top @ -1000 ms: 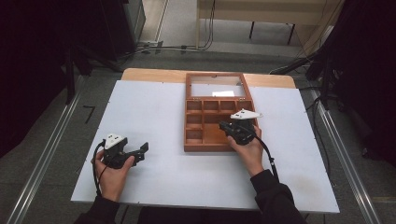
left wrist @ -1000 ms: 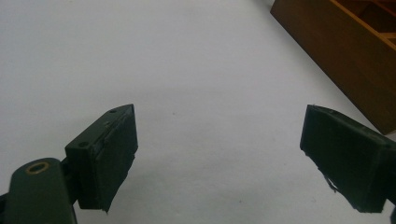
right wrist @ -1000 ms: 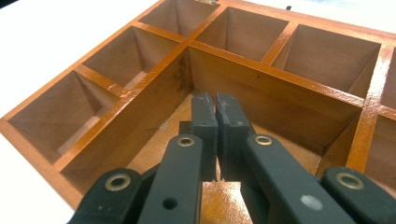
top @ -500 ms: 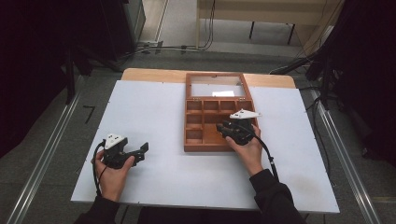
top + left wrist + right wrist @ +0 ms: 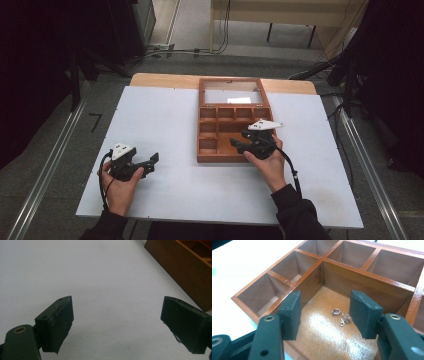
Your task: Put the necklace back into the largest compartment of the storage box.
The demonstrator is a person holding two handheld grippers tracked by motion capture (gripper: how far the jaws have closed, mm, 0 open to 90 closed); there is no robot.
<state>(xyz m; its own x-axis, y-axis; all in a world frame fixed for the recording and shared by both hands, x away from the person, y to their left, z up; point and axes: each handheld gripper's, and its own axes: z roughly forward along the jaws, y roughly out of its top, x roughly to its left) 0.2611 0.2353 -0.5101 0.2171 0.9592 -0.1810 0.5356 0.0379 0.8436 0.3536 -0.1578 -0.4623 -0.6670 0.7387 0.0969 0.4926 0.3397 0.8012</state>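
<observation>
Jaws of the right claw, just opening, stand apart over small silver rings, blurred, in the brown wooden compartment box; left claw gapes, clamping nothing.

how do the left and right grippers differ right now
The right gripper hangs over the wooden box, above small metal rings in a large compartment; the left gripper sits over bare table, beside the box. The right jaws have just been opening, nothing between them. Both stand open and empty.
</observation>
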